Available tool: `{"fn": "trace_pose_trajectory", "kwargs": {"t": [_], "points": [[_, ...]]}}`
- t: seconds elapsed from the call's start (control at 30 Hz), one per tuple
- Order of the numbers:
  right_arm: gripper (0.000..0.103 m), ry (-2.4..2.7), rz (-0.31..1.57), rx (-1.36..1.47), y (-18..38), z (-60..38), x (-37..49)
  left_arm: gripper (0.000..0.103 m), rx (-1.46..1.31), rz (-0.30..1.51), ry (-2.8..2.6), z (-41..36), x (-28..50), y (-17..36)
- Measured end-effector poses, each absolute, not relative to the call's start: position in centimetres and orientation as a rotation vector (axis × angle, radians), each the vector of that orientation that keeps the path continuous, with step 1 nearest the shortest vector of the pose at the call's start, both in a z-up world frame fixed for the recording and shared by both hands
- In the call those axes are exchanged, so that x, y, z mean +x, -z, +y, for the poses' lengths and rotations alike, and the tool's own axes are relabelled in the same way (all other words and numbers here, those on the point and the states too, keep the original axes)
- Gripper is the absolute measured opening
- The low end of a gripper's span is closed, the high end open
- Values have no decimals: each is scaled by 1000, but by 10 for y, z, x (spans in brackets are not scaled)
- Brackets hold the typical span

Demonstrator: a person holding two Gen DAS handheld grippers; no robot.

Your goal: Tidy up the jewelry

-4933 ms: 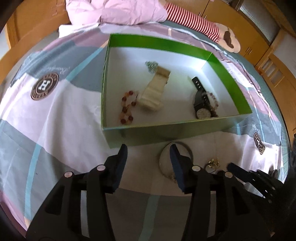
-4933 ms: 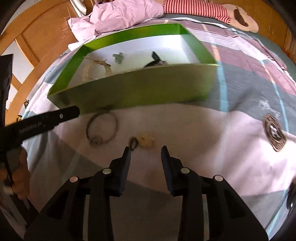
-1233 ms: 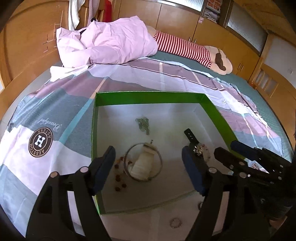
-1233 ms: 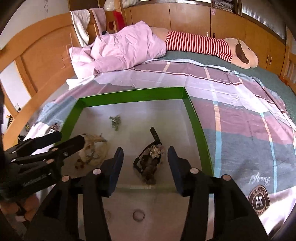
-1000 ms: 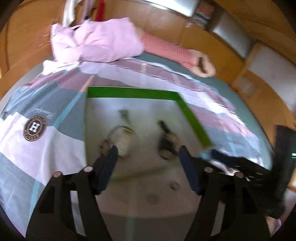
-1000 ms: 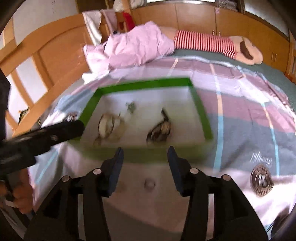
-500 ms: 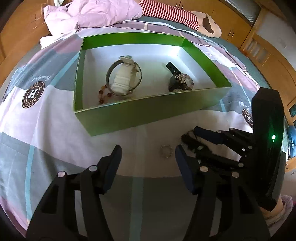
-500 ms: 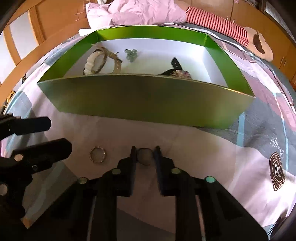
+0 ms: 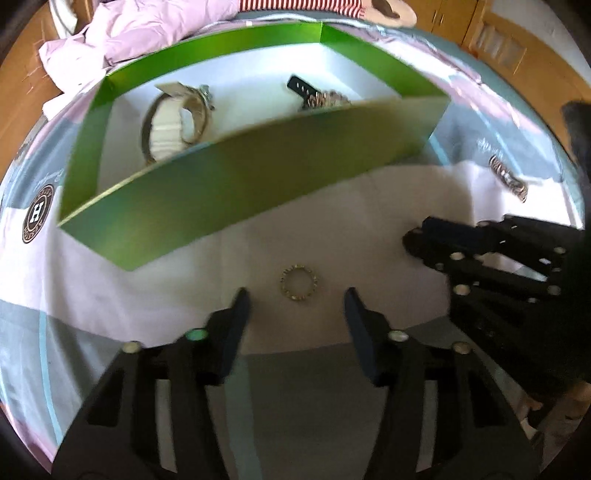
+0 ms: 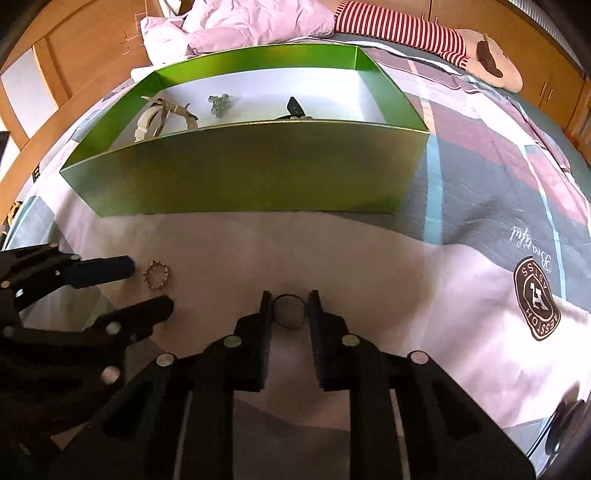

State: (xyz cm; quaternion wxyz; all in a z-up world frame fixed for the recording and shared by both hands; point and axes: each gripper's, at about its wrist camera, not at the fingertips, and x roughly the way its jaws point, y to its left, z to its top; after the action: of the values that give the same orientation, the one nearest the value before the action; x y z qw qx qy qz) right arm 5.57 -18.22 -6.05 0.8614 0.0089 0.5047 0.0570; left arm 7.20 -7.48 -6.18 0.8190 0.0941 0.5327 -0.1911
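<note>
A green box with a white floor holds a white watch, a black watch and a small green charm. On the sheet in front of it lies a gold beaded ring, between the tips of my open left gripper. My right gripper is nearly closed, its jaws touching both sides of a dark ring that lies on the sheet.
A metal chain bracelet lies on the bed to the right of the box. A pink quilt and a striped plush toy lie behind the box. Wooden cupboards surround the bed.
Both grippers have come lower and closer to the sheet. The left now frames the gold beaded ring. The right jaws still bracket the dark ring, a little closer on it.
</note>
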Motion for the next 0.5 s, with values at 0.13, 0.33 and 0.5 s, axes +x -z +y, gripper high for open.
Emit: {"fn": "trace_pose_trajectory", "kwargs": {"t": [0.13, 0.33, 0.5], "points": [[20, -114, 1059, 21, 60, -183, 54, 35, 223, 1100, 396, -78, 74, 63], [20, -114, 1062, 17, 58, -183, 54, 21, 202, 1098, 391, -73, 75, 60], [20, -109, 1025, 33, 43, -186, 50, 21, 174, 1042, 365, -64, 71, 43]]}}
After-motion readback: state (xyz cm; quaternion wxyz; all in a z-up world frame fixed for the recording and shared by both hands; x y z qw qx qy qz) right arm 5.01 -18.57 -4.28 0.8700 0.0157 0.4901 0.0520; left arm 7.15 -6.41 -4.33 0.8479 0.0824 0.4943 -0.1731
